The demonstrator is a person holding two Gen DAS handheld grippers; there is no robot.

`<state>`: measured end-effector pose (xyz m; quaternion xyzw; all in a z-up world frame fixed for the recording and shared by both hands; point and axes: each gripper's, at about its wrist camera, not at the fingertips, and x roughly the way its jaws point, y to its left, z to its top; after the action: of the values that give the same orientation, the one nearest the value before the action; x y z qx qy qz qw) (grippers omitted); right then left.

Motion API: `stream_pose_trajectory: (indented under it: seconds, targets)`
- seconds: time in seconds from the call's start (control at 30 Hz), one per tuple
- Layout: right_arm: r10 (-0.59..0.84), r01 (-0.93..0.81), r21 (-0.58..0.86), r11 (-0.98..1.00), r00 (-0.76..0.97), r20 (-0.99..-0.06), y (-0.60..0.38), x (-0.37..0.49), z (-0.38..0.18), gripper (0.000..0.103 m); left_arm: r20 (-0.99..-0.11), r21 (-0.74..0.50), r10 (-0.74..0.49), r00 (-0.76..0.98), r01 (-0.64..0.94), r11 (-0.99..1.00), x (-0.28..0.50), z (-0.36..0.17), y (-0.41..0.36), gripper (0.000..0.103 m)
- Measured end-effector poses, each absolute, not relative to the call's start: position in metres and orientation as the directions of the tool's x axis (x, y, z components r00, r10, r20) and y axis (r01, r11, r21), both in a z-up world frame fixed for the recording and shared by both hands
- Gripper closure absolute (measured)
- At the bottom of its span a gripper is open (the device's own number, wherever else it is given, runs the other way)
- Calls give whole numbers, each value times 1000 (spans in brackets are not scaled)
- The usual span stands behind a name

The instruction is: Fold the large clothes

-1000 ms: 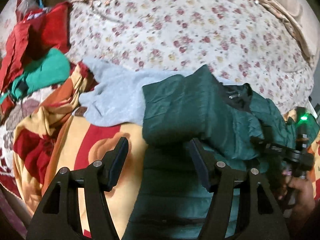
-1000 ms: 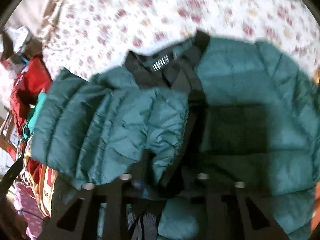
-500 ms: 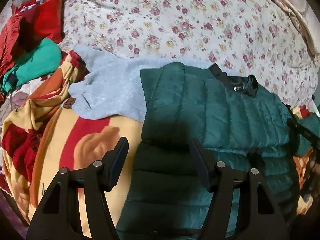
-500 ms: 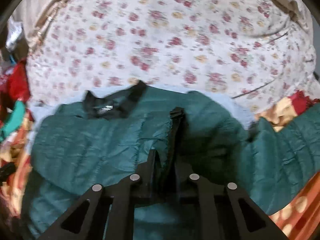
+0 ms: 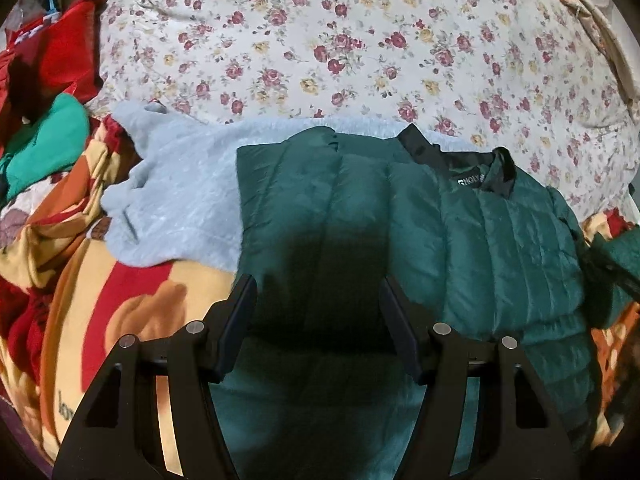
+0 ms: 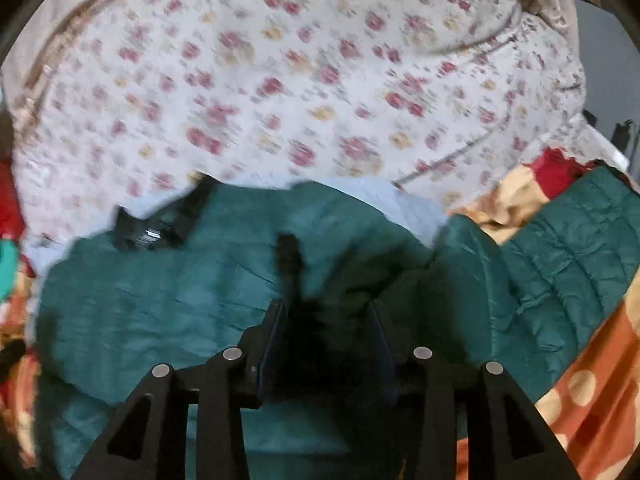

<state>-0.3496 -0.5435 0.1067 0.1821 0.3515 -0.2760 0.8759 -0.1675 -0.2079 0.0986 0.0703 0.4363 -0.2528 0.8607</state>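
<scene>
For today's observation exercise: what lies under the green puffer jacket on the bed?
A pale blue fleecy garment shows beneath the green puffer jacket, over a patterned blanket. How far it extends underneath is covered.

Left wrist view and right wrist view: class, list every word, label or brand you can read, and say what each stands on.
Neck label inside the black collar of the green quilted jacket: white print, partly hidden, too small to read.
Blanket, near the lower left edge: dark letters, cut off, perhaps "lo".
The same neck label in the right wrist view: blurred, unreadable.
</scene>
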Motion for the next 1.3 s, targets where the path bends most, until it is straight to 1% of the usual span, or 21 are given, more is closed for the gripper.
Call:
stream_pose_trajectory:
  seconds: [0.07,0.1,0.17,0.23,0.33,0.43,0.53,0.67,0.8,0.93,1.07,1.13,1.3]
  targets:
    - [-275,532,166,830,650,-708,-527,-336,108,62,-799,-99,-361,480,487,868,-160,89,-220,39]
    - [-231,489,181,854,666,-710,-517,-324,106,60,-805,-99,-356,474,485,869,-158,85,-224,39]
    - [-119,378,207,902,680,-723,-484,-287,97,59,-819,-85,-334,467,477,875,-154,75,-234,39]
    - [-91,339,189,921,663,-743,-454,-257,87,59,-821,-66,-318,474,475,878,-154,69,-239,39]
    - [-176,394,101,914,608,-774,-432,-222,66,59,-818,-46,-307,487,477,878,-154,63,-244,35]
    - [-188,419,110,901,607,-772,-433,-209,56,59,-813,-52,-316,489,479,876,-152,60,-246,30]
    - [-205,419,89,904,606,-768,-433,-201,54,59,-812,-46,-313,493,481,876,-153,58,-251,25]
    - [-206,433,94,897,597,-776,-438,-202,54,59,-810,-23,-300,504,484,875,-157,57,-256,24]
    - [-185,431,131,893,615,-766,-417,-212,74,59,-810,-17,-296,506,484,875,-158,55,-257,24]
    - [-191,391,93,916,628,-754,-381,-222,89,59,-810,-15,-294,508,483,875,-158,55,-258,23]
    - [-160,376,110,920,616,-772,-377,-231,80,59,-809,-13,-294,509,484,875,-159,55,-258,22]
    - [-181,388,80,918,590,-787,-378,-229,69,59,-809,-12,-294,509,485,874,-158,54,-258,22]
    - [-177,395,77,915,567,-804,-382,-221,47,59,-807,-17,-300,508,489,872,-159,53,-257,21]
